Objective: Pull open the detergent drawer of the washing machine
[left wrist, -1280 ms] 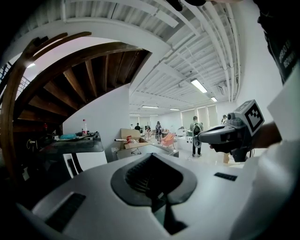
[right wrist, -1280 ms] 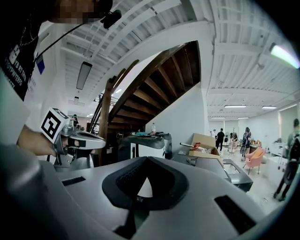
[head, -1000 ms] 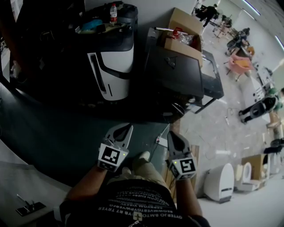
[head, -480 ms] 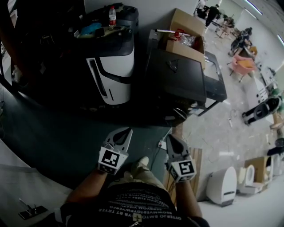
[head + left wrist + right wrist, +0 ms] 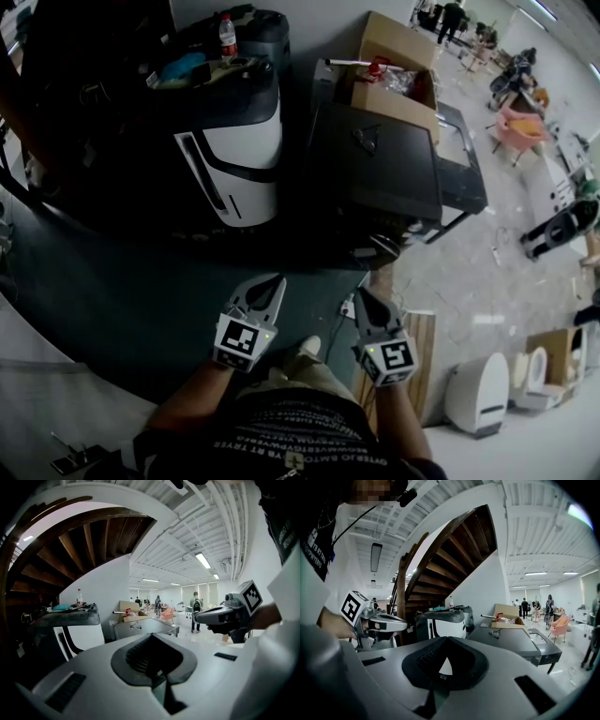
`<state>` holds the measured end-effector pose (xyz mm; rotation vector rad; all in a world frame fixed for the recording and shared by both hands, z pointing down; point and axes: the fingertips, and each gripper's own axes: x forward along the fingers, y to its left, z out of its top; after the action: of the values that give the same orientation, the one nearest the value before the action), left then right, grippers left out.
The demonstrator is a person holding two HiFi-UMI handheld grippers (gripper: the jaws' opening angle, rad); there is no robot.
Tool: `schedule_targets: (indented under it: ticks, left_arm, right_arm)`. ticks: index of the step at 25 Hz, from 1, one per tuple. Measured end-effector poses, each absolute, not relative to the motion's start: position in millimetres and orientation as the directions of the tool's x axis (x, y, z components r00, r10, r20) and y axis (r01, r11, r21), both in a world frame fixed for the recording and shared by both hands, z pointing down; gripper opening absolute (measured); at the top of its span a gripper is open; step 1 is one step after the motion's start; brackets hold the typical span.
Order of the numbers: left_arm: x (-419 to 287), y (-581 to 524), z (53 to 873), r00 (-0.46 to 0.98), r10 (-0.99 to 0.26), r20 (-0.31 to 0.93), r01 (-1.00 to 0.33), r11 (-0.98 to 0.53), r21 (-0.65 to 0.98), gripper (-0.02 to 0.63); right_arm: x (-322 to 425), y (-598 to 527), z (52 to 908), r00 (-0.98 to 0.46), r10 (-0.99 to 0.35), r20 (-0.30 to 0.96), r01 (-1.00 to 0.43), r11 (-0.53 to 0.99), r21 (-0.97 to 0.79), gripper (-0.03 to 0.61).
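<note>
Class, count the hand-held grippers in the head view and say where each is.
2. The left gripper is at lower centre over the dark floor; the right gripper is just to its right. None appears hidden.

Cardboard box point(image 5: 396, 49), bottle point(image 5: 225, 34), perhaps a hanger point(image 5: 367, 139)

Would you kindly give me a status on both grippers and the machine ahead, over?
Left gripper shut, empty. Right gripper shut, empty. White-and-black machine ahead, untouched; drawer not discernible. Dark floor between, no obstacle seen.
</note>
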<state>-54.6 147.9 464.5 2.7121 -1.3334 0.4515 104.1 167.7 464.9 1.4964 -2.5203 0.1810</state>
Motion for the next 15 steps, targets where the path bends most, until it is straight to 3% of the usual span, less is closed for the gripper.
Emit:
schedule_targets:
  ticks: [15]
  left_arm:
    - [-31, 68, 473, 0.578, -0.745, 0.333, -0.777, -0.627, -0.055, 0.004]
  right_arm:
    - [121, 97, 472, -0.474, -0.834, 0.283, -0.874, 0.484, -0.038, 0.002]
